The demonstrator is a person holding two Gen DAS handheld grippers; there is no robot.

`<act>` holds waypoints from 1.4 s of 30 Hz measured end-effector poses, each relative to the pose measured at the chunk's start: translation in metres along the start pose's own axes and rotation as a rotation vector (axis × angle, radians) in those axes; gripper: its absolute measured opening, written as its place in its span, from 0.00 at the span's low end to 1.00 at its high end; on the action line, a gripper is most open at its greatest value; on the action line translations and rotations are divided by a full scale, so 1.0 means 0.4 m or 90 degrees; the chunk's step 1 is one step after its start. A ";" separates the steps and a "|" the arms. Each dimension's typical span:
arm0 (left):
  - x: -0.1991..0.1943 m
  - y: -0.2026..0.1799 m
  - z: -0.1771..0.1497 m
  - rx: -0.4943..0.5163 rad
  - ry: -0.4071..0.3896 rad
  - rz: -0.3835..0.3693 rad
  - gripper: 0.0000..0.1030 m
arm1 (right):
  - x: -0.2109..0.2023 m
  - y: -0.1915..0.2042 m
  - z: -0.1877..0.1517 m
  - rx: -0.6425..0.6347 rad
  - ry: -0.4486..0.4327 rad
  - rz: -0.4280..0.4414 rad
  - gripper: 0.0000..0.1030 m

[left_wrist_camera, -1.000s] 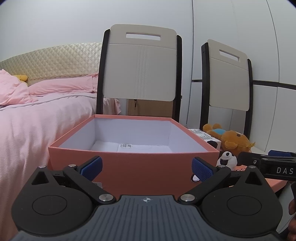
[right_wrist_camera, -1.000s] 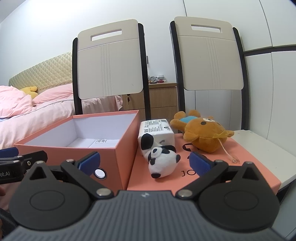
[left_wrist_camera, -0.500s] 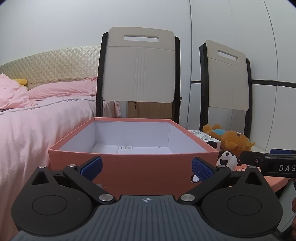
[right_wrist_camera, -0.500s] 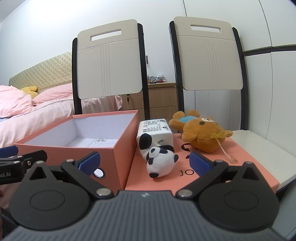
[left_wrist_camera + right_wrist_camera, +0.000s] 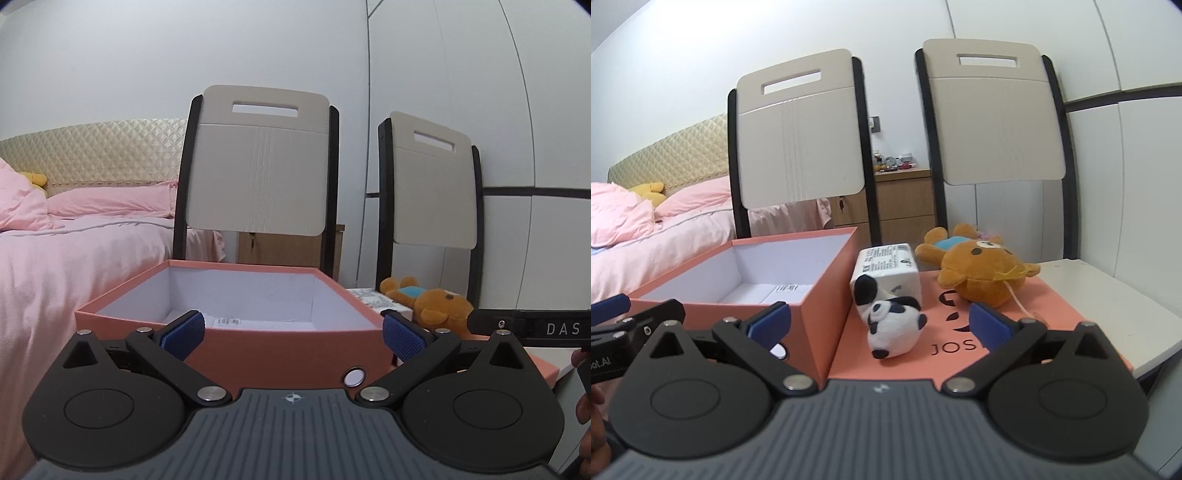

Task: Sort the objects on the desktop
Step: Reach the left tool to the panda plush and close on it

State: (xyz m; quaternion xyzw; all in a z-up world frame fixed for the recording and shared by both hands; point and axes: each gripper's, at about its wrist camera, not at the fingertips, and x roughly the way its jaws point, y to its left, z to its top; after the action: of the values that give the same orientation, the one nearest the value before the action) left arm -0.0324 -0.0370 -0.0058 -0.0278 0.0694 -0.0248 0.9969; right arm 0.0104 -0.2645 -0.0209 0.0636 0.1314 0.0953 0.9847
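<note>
An open salmon box (image 5: 280,354) (image 5: 820,295) with a white inside stands at the left. Beside it the flat salmon lid (image 5: 1056,317) carries a panda plush (image 5: 894,325), a white carton (image 5: 890,266) and a brown bear plush (image 5: 982,269) (image 5: 439,306). My left gripper (image 5: 293,334) is open and empty, just in front of the box's near wall. My right gripper (image 5: 879,325) is open and empty, in front of the panda, which lies between its fingertips' line of sight.
Two beige chairs (image 5: 801,136) (image 5: 997,118) stand behind the box and lid. A pink bed (image 5: 55,258) is at the left. A wooden nightstand (image 5: 905,199) is behind. A white tabletop (image 5: 1108,295) runs to the right of the lid.
The left gripper has tilted up and drawn slightly back, so the box sits lower in its view. The right gripper has edged a little closer to the panda.
</note>
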 end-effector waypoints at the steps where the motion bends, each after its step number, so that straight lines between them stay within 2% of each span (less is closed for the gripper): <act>1: 0.001 -0.012 0.000 0.004 0.000 -0.002 1.00 | -0.004 -0.008 0.002 0.005 -0.002 -0.003 1.00; 6: 0.010 -0.098 0.008 0.047 -0.016 -0.021 1.00 | -0.038 -0.044 0.008 0.025 -0.017 -0.021 1.00; 9: 0.039 -0.154 0.014 0.048 -0.009 -0.046 0.99 | -0.068 -0.074 0.013 0.045 -0.035 -0.033 1.00; 14: 0.099 -0.270 0.009 0.090 -0.007 -0.083 0.99 | -0.133 -0.167 0.018 0.099 -0.081 -0.068 1.00; 18: 0.167 -0.351 -0.027 0.092 0.013 -0.084 0.99 | -0.171 -0.243 0.012 0.124 -0.089 -0.083 1.00; 22: 0.253 -0.425 -0.077 0.104 0.043 -0.058 0.99 | -0.204 -0.295 -0.003 0.122 -0.087 -0.090 1.00; 27: 0.360 -0.471 -0.110 0.117 0.090 0.025 0.97 | -0.233 -0.348 -0.017 0.157 -0.088 -0.083 1.00; 31: 0.413 -0.481 -0.120 0.120 0.123 0.068 0.96 | -0.241 -0.369 -0.021 0.179 -0.089 -0.071 1.00; 37: 0.442 -0.479 -0.131 0.109 0.178 0.075 0.81 | -0.239 -0.367 -0.015 0.193 -0.093 -0.054 1.00; 39: 0.438 -0.478 -0.131 0.114 0.173 0.080 0.71 | -0.237 -0.364 -0.013 0.195 -0.094 -0.050 1.00; 40: 0.434 -0.477 -0.130 0.117 0.170 0.079 0.60 | -0.237 -0.362 -0.011 0.196 -0.095 -0.048 1.00; 42: 0.428 -0.470 -0.124 0.116 0.171 0.066 0.56 | -0.234 -0.357 -0.010 0.197 -0.095 -0.046 1.00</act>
State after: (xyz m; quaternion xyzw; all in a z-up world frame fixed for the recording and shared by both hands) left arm 0.1213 -0.2361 -0.0672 0.0695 0.2007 0.0167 0.9770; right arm -0.0551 -0.4223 -0.0232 0.2167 0.0730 0.0334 0.9729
